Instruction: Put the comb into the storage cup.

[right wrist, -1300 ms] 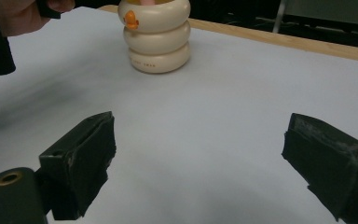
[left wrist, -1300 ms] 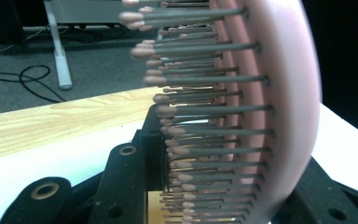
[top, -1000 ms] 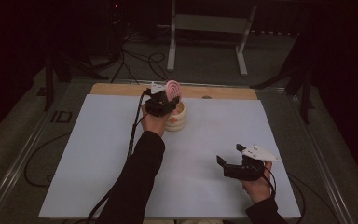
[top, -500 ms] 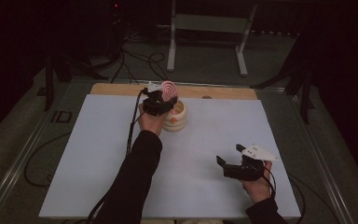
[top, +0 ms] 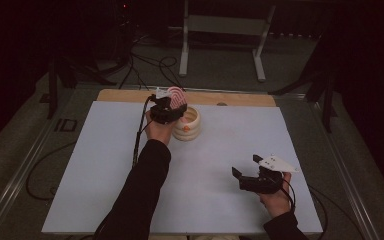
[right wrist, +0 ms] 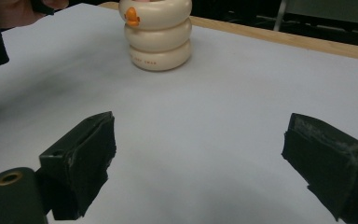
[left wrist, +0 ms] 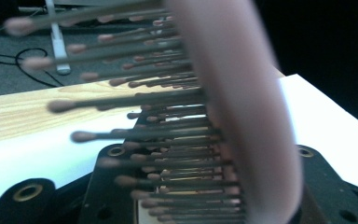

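A: Starting at the left, we are seeing the left gripper (top: 167, 107) hovering at the far side of the pale blue table mat (top: 100, 165), right over the cream ribbed holder shaped like three stacked rings (top: 187, 125). A pink oval hairbrush with dark ball-tipped bristles (top: 176, 96) is sitting between its jaws.

B: And in the left gripper view we are looking straight along that brush (left wrist: 233, 107), bristles pointing to the view's left. The jaws have just been easing apart, but we are still reading them as pinching the brush head, which is standing above the holder's mouth.

A: Moving right, we are finding the right gripper (top: 247, 172) low over the near part of the mat, well apart from the holder.

B: Its jaws are standing spread wide, with bare mat between them.
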Demonstrator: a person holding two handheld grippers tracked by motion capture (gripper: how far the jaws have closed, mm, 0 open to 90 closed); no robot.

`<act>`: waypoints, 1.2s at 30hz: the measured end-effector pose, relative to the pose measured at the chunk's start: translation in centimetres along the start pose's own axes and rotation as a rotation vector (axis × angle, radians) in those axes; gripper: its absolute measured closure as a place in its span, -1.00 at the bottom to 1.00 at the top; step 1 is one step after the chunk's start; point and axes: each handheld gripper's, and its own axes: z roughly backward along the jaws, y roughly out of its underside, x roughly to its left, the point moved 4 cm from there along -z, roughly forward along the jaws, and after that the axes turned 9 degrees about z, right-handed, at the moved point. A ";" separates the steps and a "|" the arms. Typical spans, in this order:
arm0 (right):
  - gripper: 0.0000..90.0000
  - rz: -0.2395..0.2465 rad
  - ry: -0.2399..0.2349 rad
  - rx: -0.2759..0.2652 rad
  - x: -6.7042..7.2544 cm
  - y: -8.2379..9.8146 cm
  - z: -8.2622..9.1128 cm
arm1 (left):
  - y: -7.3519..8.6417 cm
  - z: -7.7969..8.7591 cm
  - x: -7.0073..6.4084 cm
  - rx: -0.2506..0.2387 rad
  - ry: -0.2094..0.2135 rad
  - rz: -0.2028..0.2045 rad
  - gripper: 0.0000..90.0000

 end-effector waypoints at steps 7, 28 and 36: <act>-0.80 -0.001 -0.002 0.003 0.1 0.0 -0.1 | 0.3 0.0 0.7 0.007 -0.035 0.013 -0.01; -0.80 0.000 -0.004 0.001 0.1 0.0 0.0 | 0.5 0.7 1.3 -0.042 -0.105 0.010 -0.60; -0.80 0.000 -0.005 0.000 0.1 0.0 0.0 | 0.6 1.0 1.5 -0.044 -0.131 -0.005 -0.88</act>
